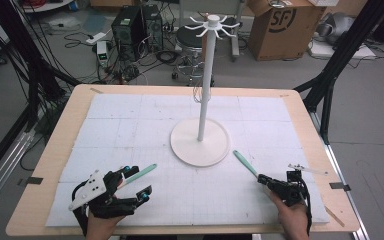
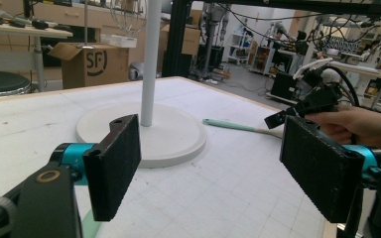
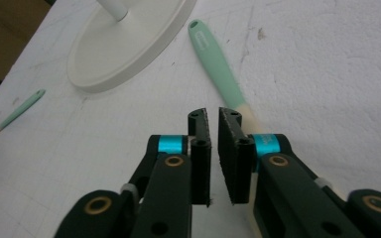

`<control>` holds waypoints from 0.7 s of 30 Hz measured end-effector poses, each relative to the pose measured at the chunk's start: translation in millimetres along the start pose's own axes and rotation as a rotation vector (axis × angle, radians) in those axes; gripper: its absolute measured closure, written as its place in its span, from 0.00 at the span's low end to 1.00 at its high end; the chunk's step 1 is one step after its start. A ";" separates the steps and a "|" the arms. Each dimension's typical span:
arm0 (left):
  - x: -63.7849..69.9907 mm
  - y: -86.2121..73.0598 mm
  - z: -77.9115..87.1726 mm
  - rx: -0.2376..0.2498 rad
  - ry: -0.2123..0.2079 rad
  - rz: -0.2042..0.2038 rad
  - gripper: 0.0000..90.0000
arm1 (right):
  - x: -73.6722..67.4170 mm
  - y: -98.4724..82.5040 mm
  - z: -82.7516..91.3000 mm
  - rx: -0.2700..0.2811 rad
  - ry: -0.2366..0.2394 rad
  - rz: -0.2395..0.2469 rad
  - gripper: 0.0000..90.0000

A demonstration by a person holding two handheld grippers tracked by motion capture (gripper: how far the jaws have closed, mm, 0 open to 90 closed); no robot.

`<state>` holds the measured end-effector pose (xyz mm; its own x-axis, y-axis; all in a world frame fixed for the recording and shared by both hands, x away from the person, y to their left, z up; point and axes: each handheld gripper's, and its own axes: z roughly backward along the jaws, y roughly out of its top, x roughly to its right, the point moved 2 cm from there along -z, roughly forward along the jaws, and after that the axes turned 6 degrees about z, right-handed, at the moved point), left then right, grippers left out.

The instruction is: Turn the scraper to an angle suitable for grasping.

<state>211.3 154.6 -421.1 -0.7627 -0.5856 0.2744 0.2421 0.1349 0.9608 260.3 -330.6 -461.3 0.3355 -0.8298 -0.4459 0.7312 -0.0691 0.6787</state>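
Right claw (image 3: 213, 124) beside mint-handled utensil (image 3: 216, 64)

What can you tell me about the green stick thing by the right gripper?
The mint-green utensil lies flat on the white mat, just right of the stand's round base. Its smooth, plastic-looking handle has a small hole at the far end and turns cream near the right gripper, whose jaws stand slightly apart beside it. Its working end is hidden under that gripper.
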 end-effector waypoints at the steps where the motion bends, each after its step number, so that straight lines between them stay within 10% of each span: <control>1: -0.2 0.0 0.0 0.002 0.000 0.001 0.27 | 1.0 0.3 0.0 0.004 -0.003 0.000 0.82; 21: -1.4 -0.8 -0.3 -0.007 0.000 -0.002 0.28 | 5.9 17.6 -16.1 -0.004 0.005 0.038 0.63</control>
<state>212.3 155.1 -422.2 -0.7634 -0.5857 0.2722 0.2448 0.1276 0.9611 284.7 -327.8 -461.4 0.3661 -0.8288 -0.4232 0.7206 -0.0353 0.6925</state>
